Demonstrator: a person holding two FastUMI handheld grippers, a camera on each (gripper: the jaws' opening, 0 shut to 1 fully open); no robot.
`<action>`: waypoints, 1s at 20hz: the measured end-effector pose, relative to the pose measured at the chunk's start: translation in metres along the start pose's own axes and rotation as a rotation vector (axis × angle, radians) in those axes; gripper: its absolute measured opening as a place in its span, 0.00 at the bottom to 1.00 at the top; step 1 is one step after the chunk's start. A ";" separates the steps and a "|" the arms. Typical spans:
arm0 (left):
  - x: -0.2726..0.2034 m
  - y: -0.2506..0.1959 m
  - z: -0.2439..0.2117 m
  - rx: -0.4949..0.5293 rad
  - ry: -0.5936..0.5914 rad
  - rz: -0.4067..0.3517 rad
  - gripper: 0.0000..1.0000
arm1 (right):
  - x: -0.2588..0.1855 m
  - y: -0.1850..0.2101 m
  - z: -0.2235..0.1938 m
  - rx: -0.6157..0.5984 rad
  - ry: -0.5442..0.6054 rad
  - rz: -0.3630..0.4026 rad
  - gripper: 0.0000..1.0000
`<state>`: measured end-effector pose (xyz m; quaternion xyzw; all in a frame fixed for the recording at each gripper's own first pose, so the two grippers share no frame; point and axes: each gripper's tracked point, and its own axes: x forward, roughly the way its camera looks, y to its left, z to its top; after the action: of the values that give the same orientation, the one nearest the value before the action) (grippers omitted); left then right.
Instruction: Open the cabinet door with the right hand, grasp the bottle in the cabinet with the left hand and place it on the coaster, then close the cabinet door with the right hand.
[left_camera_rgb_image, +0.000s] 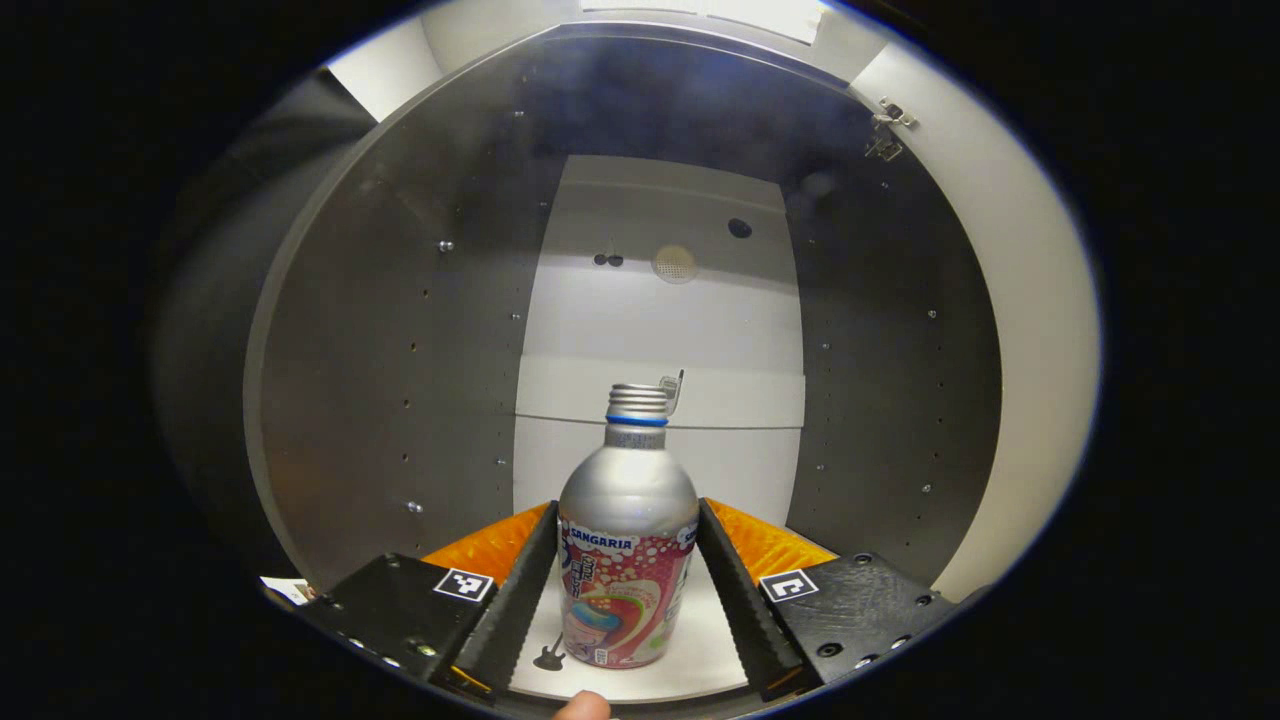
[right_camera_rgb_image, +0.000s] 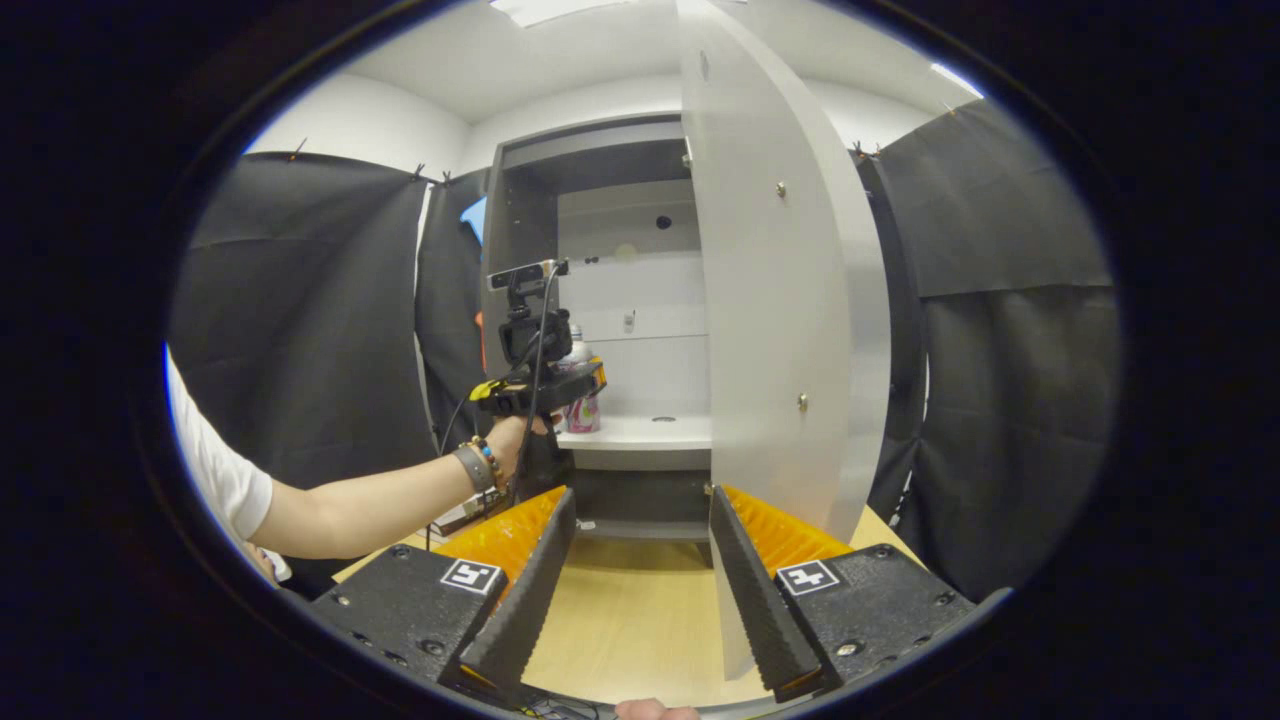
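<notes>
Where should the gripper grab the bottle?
Probably around the bottle's wide straight body, coming from the open cabinet front. It stands upright on the shelf, and the left gripper already has a finger at each side. The neck is narrower and sloped.

Silver bottle (left_camera_rgb_image: 627, 545) with a blue neck ring and pink-red bubbly label — grey-walled cabinet (left_camera_rgb_image: 400, 350), white back.

My left gripper (left_camera_rgb_image: 627, 590) is level, jaws spread w/ a gap each side. Left arm (right_camera_rgb_image: 380, 500) stretched fwd, wrist straight. Right gripper (right_camera_rgb_image: 640, 590) level, jaws wide apart, nothing btwn.
</notes>
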<state>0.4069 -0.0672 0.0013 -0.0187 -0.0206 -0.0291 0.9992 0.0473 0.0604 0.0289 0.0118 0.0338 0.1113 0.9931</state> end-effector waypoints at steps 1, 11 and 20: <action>-0.001 0.001 0.000 0.004 0.002 0.003 0.91 | 0.001 0.000 0.000 0.003 0.001 0.002 0.86; -0.061 0.000 0.028 -0.001 -0.057 -0.053 0.75 | -0.001 -0.002 0.000 0.009 -0.011 0.025 0.86; -0.165 0.028 0.015 -0.023 -0.065 -0.061 0.75 | -0.001 -0.001 0.001 0.006 -0.029 0.057 0.86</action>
<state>0.2437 -0.0295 0.0086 -0.0303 -0.0532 -0.0592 0.9964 0.0464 0.0592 0.0298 0.0172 0.0192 0.1393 0.9899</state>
